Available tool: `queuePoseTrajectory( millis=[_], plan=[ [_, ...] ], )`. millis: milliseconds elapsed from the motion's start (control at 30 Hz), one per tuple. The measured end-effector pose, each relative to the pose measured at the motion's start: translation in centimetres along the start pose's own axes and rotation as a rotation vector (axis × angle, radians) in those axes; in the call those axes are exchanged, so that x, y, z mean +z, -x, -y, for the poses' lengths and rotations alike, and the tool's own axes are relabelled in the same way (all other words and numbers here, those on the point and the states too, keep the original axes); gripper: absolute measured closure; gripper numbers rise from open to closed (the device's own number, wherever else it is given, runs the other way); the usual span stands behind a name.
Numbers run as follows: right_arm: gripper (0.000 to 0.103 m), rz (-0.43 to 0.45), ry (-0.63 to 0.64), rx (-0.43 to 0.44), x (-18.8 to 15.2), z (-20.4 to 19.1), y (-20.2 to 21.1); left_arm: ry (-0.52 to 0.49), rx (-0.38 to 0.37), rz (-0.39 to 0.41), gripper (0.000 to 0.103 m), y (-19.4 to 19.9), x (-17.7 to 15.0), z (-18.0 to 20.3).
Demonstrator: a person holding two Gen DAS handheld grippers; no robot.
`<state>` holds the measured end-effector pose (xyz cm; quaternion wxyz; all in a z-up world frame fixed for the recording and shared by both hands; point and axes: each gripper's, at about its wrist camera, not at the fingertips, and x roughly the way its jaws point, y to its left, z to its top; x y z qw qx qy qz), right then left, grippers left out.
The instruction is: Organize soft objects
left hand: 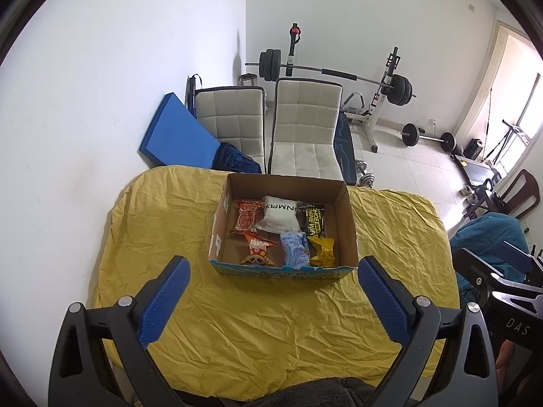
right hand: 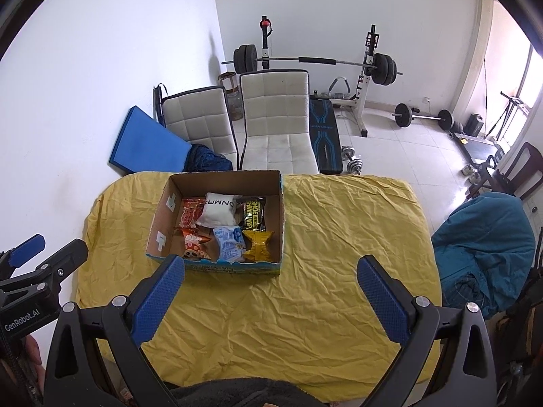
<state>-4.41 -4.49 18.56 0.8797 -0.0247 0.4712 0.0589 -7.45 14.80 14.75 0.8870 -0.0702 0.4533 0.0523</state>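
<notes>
Both claws are wide open and empty, just hanging over the near part of the table. Left gripper (left hand: 273, 271) has its blue pads (left hand: 165, 302) spread well apart, with the box (left hand: 349, 227) sitting straight ahead between them; right gripper (right hand: 270, 269) is spread just as wide, and from its view the box (right hand: 281, 217) sits a bit left of center, the left pad's tip overlapping the near left corner in the picture, though I can't tell if it's actually touching. Yellow cloth (left hand: 271, 322) is all wrinkly and covers the whole table. All the soft stuff is inside the box: white pouch (left hand: 280, 217) in the middle at the back, red pack (left hand: 247, 218) to its left, black pack (left hand: 314, 218) to its right, then along the near wall an orange panda pack (left hand: 258, 252), a light blue pack (left hand: 294, 249) and a gold pack (left hand: 323, 251). They're packed close, several touching or overlapping. Past the table are two white chairs (left hand: 305, 129), a blue mat (left hand: 176, 132) leaning on the wall and a barbell rack (left hand: 339, 74).
</notes>
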Motion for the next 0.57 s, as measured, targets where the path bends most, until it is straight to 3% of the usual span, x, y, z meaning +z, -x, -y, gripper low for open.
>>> queuePoseTrajectory(
  millis=[567],
  plan=[
    [0.000,-0.013,-0.028,-0.031,-0.16,0.62,-0.60,-0.012,-0.009,-0.011,0.002,-0.62,0.42,0.55]
  ],
)
